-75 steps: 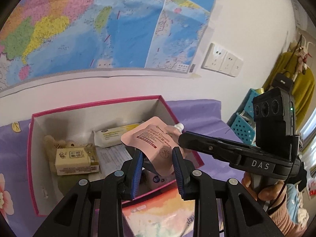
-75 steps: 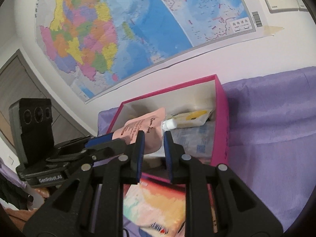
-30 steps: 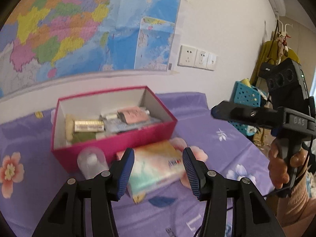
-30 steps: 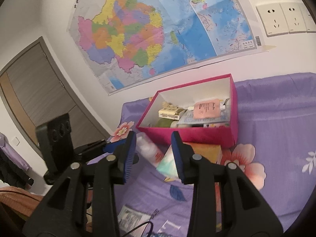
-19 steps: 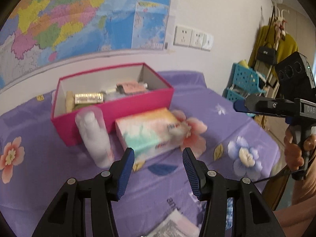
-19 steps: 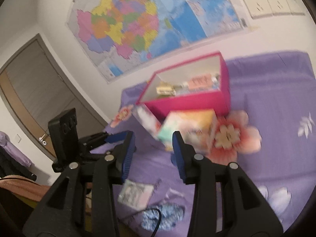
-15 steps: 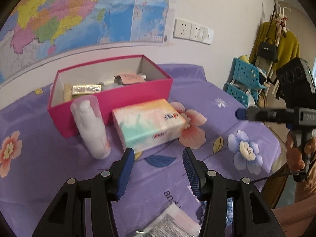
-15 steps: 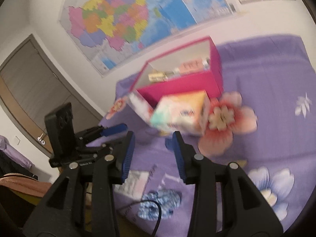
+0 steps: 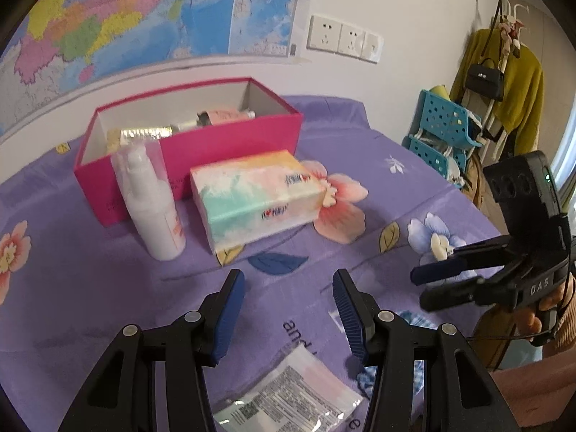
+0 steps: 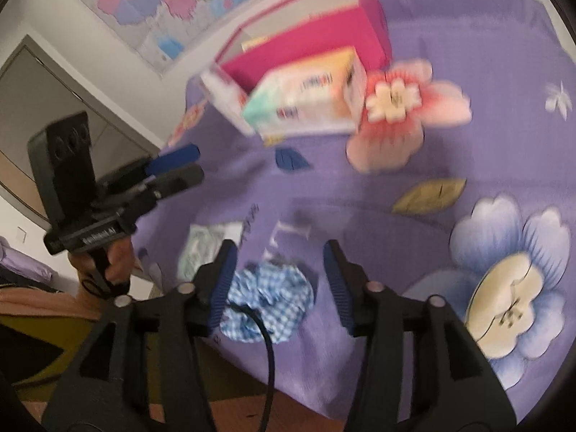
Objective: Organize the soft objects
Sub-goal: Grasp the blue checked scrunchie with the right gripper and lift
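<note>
A pink box (image 9: 201,144) stands at the back of the purple flowered cloth (image 9: 90,288), with a pink pouch (image 9: 225,115) and other packets inside. In front of it are a white pump bottle (image 9: 153,205) and a pastel tissue pack (image 9: 252,194). My left gripper (image 9: 288,288) is open over bare cloth, with a clear labelled packet (image 9: 284,396) just below it. My right gripper (image 10: 279,262) has its jaws opening above a blue gingham scrunchie (image 10: 266,306), which lies by the left finger, untouched. The right gripper (image 9: 424,286) also shows at the left wrist view's right.
The cloth's front edge (image 10: 306,396) is close below the scrunchie, and a black cable (image 10: 268,352) crosses it. Blue baskets (image 9: 442,133) and a coat rack with a yellow coat (image 9: 518,82) stand right of the bed. My left gripper (image 10: 194,163) hovers left of the clear packet (image 10: 205,244).
The pink pouch left my left gripper and now lies in the box. Both grippers drew back from the box and sank toward the cloth's near edge. The right jaws widened.
</note>
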A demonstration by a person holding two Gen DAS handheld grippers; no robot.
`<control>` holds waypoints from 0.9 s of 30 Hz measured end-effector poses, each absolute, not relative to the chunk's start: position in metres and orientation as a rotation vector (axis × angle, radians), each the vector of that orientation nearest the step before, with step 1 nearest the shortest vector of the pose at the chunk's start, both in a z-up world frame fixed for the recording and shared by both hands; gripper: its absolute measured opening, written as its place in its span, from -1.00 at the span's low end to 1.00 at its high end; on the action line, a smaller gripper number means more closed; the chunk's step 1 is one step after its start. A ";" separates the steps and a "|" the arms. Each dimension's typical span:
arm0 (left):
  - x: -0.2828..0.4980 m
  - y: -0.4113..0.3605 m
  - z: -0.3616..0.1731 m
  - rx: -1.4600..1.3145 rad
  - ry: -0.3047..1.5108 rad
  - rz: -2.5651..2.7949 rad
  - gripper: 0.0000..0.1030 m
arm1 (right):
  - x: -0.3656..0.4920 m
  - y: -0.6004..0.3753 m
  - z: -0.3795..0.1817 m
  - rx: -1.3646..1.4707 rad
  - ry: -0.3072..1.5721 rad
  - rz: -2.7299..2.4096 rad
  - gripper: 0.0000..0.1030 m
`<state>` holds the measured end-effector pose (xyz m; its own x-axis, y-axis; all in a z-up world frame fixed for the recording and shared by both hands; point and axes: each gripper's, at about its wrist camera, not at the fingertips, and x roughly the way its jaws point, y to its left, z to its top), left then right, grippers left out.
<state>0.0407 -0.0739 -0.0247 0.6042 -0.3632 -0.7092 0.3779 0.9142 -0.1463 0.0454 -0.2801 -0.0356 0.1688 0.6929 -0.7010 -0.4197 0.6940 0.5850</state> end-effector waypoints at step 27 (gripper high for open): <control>0.060 -0.085 -0.058 -0.146 0.983 -0.713 0.01 | 0.060 -0.257 -0.001 0.228 0.951 0.860 -0.83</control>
